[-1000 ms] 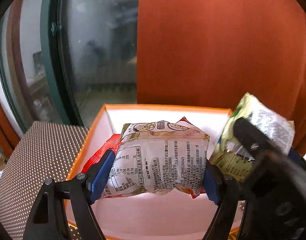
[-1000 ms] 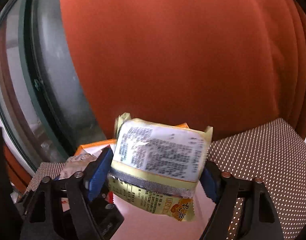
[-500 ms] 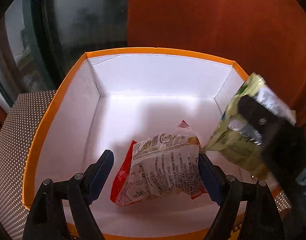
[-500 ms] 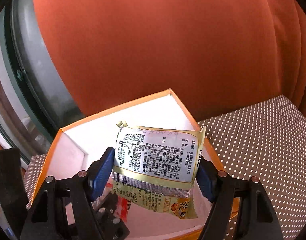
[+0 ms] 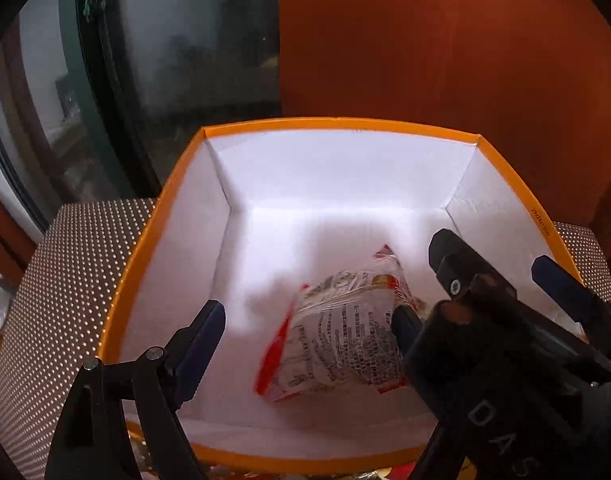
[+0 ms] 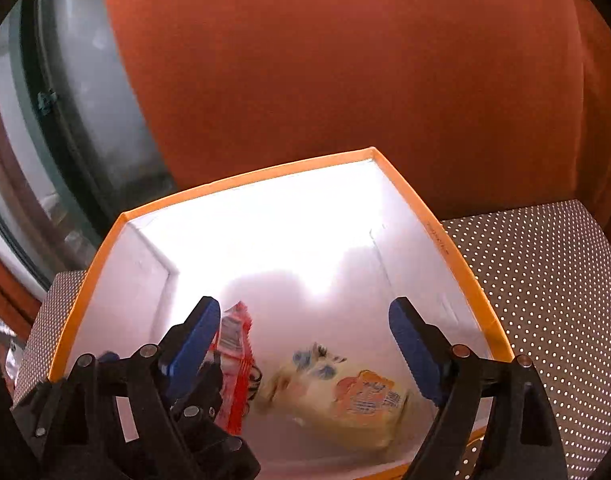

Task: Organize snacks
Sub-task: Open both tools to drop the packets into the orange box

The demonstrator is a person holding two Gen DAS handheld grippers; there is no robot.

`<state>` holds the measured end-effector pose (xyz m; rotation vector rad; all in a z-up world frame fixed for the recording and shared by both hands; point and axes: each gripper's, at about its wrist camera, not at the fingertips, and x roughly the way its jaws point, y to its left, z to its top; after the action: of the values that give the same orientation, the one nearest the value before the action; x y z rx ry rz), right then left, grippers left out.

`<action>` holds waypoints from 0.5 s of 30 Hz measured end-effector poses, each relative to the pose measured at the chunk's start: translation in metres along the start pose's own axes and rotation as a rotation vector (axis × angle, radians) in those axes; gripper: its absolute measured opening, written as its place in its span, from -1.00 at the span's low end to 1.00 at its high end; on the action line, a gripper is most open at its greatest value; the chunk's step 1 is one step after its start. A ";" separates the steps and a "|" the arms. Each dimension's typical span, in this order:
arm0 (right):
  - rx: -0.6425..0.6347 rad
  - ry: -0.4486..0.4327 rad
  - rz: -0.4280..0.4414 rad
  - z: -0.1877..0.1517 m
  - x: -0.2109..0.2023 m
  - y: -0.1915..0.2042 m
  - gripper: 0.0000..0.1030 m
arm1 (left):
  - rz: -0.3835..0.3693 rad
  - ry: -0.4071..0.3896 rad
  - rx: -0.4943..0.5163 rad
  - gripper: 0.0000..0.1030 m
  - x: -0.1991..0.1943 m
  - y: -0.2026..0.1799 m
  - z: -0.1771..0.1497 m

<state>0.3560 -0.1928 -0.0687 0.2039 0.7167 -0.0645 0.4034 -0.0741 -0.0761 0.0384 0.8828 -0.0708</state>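
An orange-rimmed white box stands on the dotted table. A red-and-white snack packet lies on its floor, also in the right wrist view. A yellow snack packet lies beside it, blurred. My left gripper is open and empty above the box. My right gripper is open and empty over the yellow packet; it shows in the left wrist view at the right.
A brown dotted tablecloth covers the table around the box. An orange-red curtain hangs behind. A dark-framed window is at the back left. Loose snack wrappers show below the box's near rim.
Both grippers opened and let go of their packets. The red-and-white packet and the yellow packet dropped into the box.
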 end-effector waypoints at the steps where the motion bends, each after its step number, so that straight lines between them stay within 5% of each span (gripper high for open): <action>1: -0.009 -0.005 -0.006 0.000 -0.003 0.002 0.74 | -0.015 -0.003 -0.001 0.68 -0.003 0.001 0.000; 15: -0.011 -0.124 0.027 -0.005 -0.098 0.009 0.81 | -0.077 -0.191 0.048 0.71 -0.108 0.004 -0.019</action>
<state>0.2798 -0.1837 -0.0065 0.1977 0.5902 -0.0470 0.3205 -0.0638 -0.0050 0.0419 0.6915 -0.1656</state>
